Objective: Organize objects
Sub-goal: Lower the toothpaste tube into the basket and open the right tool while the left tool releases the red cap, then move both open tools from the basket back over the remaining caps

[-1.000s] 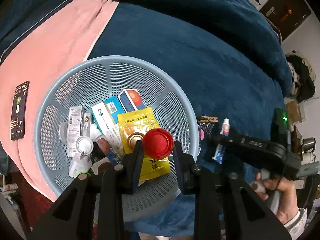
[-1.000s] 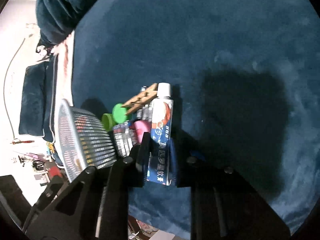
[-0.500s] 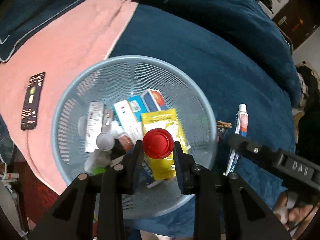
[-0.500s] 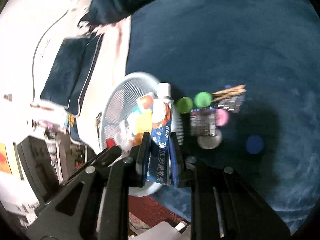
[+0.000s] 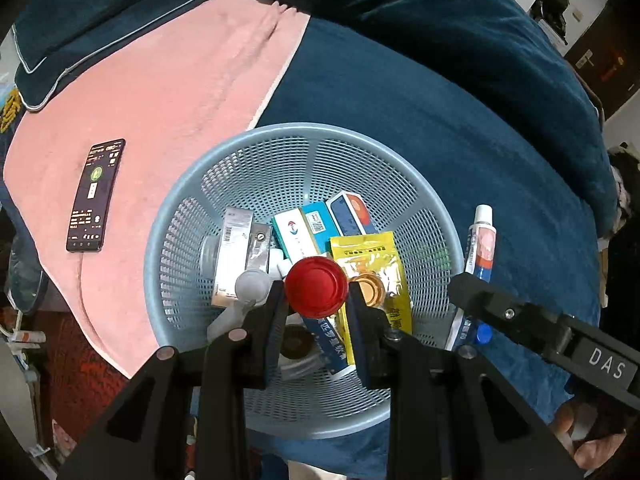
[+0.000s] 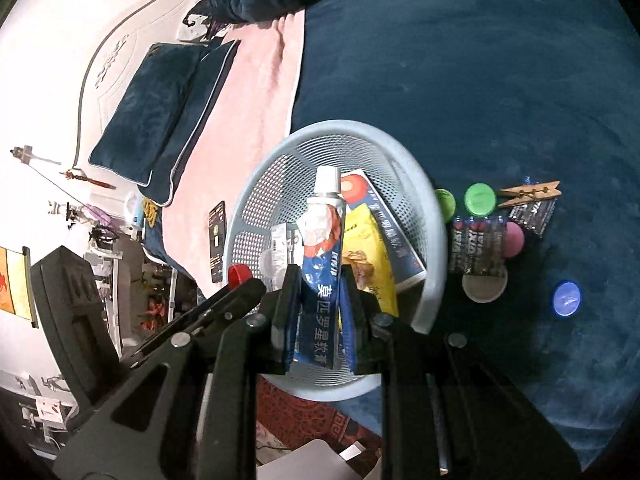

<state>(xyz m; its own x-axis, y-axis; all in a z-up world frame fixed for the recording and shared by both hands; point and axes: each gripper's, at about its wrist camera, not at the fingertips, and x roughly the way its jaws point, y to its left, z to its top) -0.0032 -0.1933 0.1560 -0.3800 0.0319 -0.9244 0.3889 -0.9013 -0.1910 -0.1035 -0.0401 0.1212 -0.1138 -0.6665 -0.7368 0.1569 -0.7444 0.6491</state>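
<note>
With both loads poised over basket (image 5: pixel 280 136) for drop: left gripper (image 5: pixel 316 300) clamps red cap (image 5: pixel 316 286), centre; right gripper (image 6: pixel 320 300) pinches ointment tube (image 6: pixel 322 236), nozzle toward 12 o'clock, above rim.

A bed (image 5: pixel 420 92) in dark blue plush (pink towel (image 5: pixel 168 92) beside navy pillows (image 6: pixel 160 108)) stands against a white wall (image 6: pixel 60 40).

- Lower end of the tube (image 6: pixel 323 248) hidden between the right gripper (image 6: pixel 318 312) pads.
- Brown jar (image 5: pixel 297 342) mostly covered by the left gripper (image 5: pixel 316 300).
- Blue cap (image 5: pixel 483 334) half behind the right tool's arm.
- Phone (image 5: pixel 95 196) screen text too small to read.
- Hand (image 5: pixel 592 444) cut off at the corner.
</note>
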